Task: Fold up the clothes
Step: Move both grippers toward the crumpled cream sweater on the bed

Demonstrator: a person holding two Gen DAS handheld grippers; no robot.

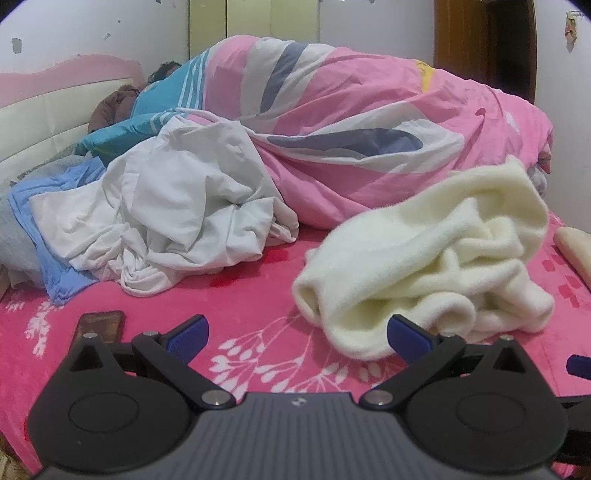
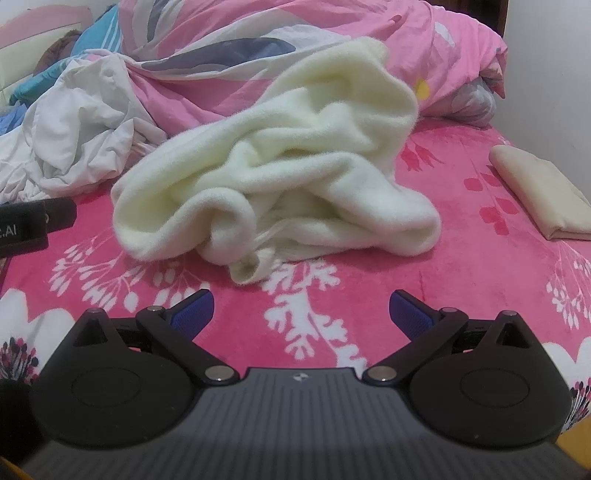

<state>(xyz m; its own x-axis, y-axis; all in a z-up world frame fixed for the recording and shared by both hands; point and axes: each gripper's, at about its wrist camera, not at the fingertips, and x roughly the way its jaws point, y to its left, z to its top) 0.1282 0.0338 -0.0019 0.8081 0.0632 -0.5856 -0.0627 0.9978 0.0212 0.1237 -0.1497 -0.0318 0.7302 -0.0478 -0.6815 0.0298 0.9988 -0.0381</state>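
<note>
Cream fleece garment [image 2: 273, 162]: crumpled, unfolded heap on pink floral bedspread [image 2: 369, 295], rear edge against pink quilt [image 2: 295, 33].

Bare pink bedsheet [image 2: 303, 295] lies open before your spread grippers, reaching the crumpled cream fleece [image 2: 280, 166]. Left of the fleece, a white garment heap [image 1: 166, 206] blocks; behind, the quilt [image 1: 351, 122]; right, a folded beige cloth [image 2: 543, 192].

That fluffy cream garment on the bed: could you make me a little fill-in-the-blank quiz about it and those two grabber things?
1. The cream garment lies ____ in a heap, not folded.
2. It rests on a pink bedspread printed with white ____.
3. Both the left gripper and right gripper have their fingers ____, holding nothing.
4. The folded beige cloth lies to the garment's ____.

Missing words: crumpled; branches; open; right
</note>
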